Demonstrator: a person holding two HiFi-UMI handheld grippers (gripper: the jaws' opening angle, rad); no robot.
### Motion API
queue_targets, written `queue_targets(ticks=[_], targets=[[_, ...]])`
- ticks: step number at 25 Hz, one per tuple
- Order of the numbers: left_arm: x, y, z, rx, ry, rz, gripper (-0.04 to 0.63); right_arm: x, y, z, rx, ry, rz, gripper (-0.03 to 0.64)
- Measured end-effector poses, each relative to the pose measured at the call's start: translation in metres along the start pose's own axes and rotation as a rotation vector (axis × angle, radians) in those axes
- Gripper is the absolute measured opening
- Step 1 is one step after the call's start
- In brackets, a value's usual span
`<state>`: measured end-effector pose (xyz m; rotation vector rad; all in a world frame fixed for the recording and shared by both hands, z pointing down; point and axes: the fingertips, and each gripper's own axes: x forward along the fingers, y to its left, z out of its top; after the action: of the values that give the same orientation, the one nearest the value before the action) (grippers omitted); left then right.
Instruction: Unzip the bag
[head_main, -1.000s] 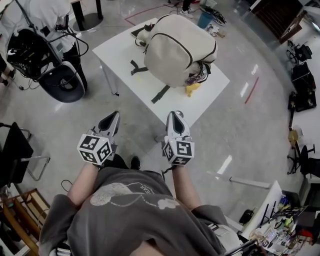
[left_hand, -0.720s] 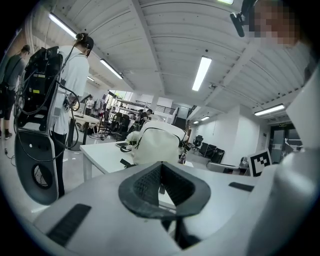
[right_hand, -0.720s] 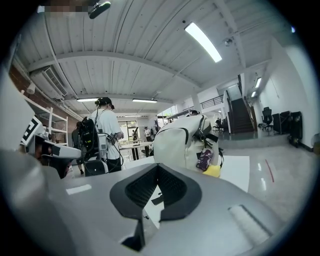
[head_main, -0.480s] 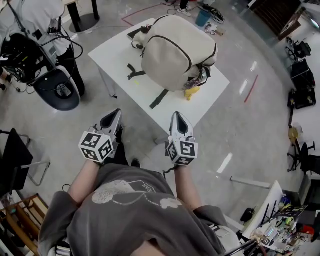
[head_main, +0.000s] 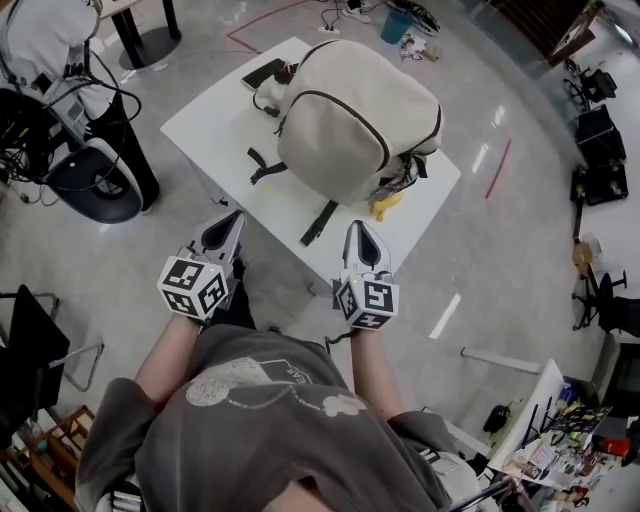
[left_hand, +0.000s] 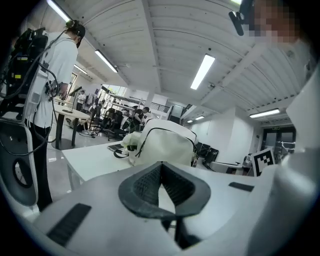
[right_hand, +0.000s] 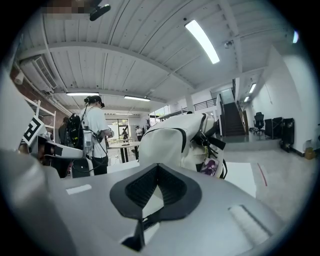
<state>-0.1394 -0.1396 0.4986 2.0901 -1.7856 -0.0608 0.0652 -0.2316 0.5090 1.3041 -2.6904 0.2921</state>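
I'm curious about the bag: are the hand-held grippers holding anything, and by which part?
Nothing is held. The left hand-held gripper and the right hand-held gripper are shut and empty, apart from the bag.

The head view looks steeply down from above the person onto the bench (head_main: 210, 110) and bag (head_main: 350, 115). Each gripper view looks nearly level along its own fingers (left_hand: 145, 186), low and short of the bench. All three views share the bag.

hidden: bag (right_hand: 167, 142) base behind right gripper (right_hand: 158, 167) body | too small: we can't find the zip pull ahead of it | half-covered: yellow thing (head_main: 386, 206) under bag
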Motion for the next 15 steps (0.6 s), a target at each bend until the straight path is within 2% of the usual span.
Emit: queue_targets(ticks=[5, 11, 15], targets=[[0.044, 0.048, 0.030, 0.004, 0.022, -0.052, 0.006, 0.049, -0.002, 0.019, 0.012, -0.004, -0.082, 0.000], [0.092, 0.059, 0.038, 0.024, 0.073, -0.146, 0.006, 0.063, -0.022, 0.027, 0.019, -0.003, -0.190, 0.000], [0.129, 0.063, 0.046, 0.051, 0.094, -0.244, 0.006, 0.077, -0.034, 0.035, 0.020, -0.021, -0.270, 0.000]])
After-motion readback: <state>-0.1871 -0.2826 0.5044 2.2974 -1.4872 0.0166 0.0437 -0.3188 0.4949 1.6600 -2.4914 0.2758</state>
